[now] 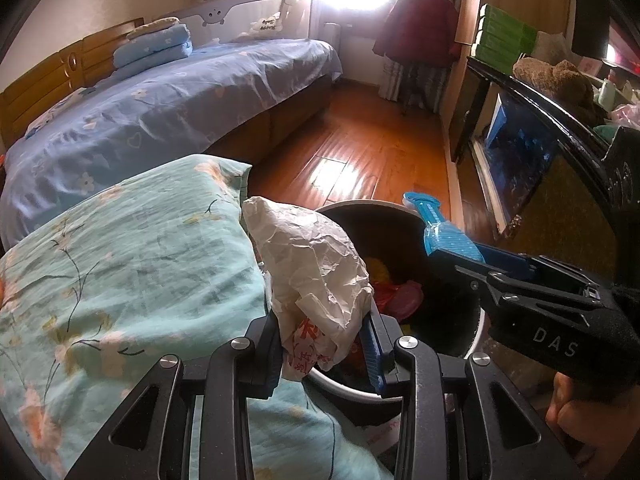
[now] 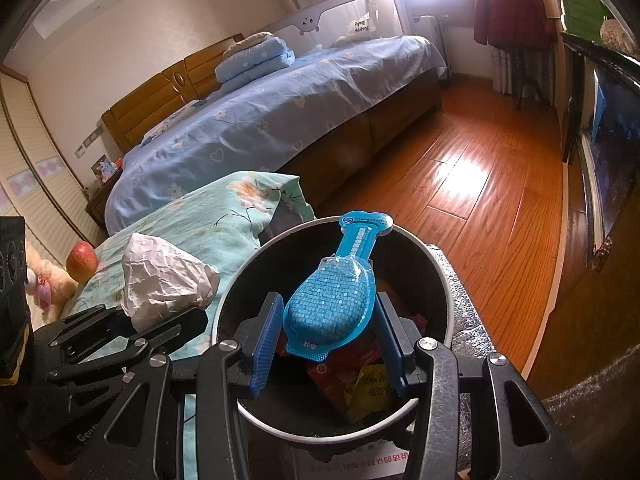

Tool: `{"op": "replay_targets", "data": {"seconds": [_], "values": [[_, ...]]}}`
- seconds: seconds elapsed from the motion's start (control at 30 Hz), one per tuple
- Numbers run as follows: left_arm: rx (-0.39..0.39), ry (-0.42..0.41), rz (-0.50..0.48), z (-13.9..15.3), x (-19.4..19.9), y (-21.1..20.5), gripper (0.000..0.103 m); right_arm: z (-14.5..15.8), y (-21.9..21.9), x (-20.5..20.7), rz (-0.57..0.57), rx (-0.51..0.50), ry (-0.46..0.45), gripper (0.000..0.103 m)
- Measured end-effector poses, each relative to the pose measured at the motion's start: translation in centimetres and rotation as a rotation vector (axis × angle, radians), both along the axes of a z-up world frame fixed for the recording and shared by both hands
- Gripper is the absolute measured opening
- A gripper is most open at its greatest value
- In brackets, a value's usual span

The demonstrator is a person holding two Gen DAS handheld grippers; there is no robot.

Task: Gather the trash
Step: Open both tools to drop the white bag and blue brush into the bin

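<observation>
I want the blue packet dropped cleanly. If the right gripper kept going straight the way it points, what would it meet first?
Probably the trash bin's inner far wall: the right gripper, holding the blue packet, points into the bin's mouth. Depth is unclear.

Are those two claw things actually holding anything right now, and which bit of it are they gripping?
Yes, both. The left gripper pinches the crumpled paper bag by its lower end. The right gripper clamps the blue packet across its wide rounded end.
</observation>
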State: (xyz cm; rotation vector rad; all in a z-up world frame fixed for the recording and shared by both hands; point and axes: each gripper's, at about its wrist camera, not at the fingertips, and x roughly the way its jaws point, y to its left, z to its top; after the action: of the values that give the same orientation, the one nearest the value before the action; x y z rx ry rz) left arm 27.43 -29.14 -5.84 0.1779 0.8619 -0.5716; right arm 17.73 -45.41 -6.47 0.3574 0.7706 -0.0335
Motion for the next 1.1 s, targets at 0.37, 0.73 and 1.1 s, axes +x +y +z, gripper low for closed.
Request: {"op": "replay_targets", "data": {"seconds": [0.37, 0.73, 1.1], "values": [[0.003, 0.014, -0.013, -0.2, 0.5, -0.4, 0.034, -0.3, -0.3, 0.4, -0.005, 0.004, 0.003, 0.047], [0.006, 0.005, -0.006, 0.0, 0.5, -0.2, 0.052, -0.6, -1.4, 0.7, -0.015, 0.056, 0.013, 0.049], [-0.039, -0.034, 0.027, 1.4, -1.5, 2.8, 0.058, 0.5, -1.1, -0.7, -0.03, 0.067, -0.01, 0.051]]}}
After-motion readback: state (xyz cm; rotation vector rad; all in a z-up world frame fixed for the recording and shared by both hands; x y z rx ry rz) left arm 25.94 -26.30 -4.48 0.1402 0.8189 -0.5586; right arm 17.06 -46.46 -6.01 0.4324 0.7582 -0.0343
